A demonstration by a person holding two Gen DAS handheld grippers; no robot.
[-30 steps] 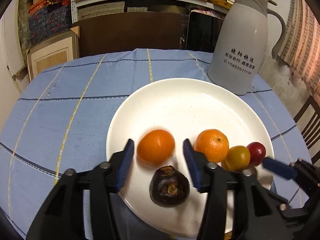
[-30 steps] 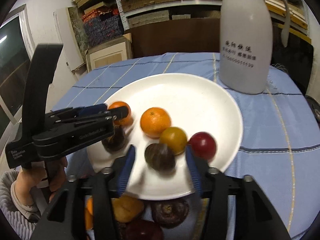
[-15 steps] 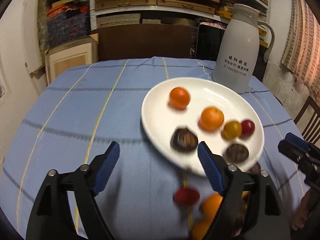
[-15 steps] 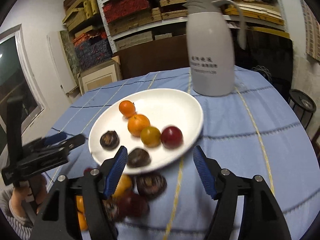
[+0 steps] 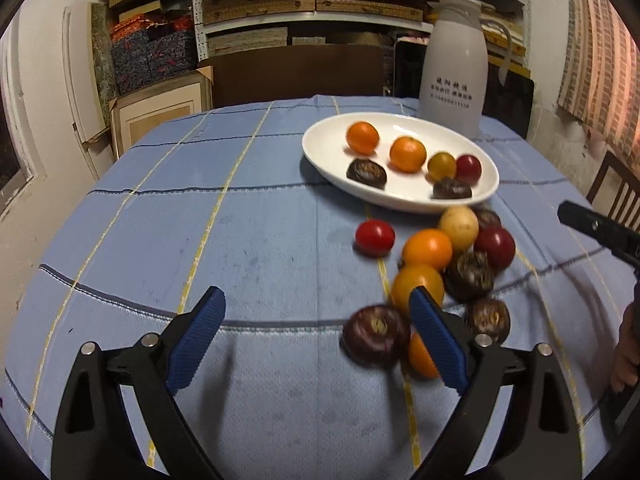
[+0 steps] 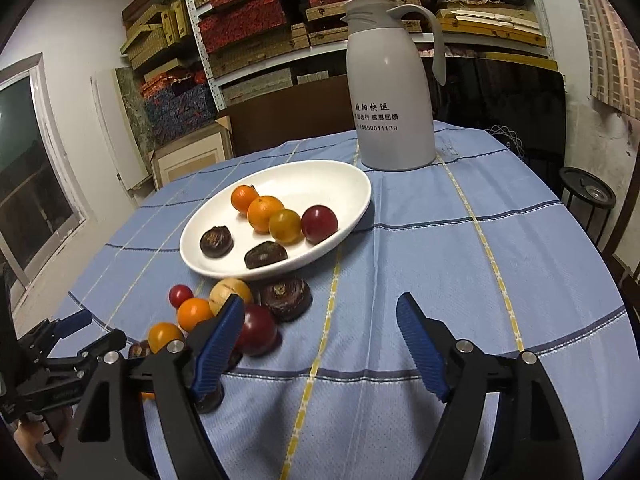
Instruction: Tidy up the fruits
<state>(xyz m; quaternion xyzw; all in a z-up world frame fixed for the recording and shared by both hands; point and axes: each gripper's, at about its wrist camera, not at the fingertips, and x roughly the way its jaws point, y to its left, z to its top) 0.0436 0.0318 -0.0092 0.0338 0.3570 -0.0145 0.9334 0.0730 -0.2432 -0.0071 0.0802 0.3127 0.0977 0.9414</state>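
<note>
Blue-padded jaws of the left gripper are opening over the tabletop, gripping nothing; a dark water chestnut is lying just inside its right pad. Jaws of the right gripper are likewise opening, empty, over bare cloth. Loose fruits are clustering just before the white plate, which is carrying six more. A grey jug is standing behind.
</note>
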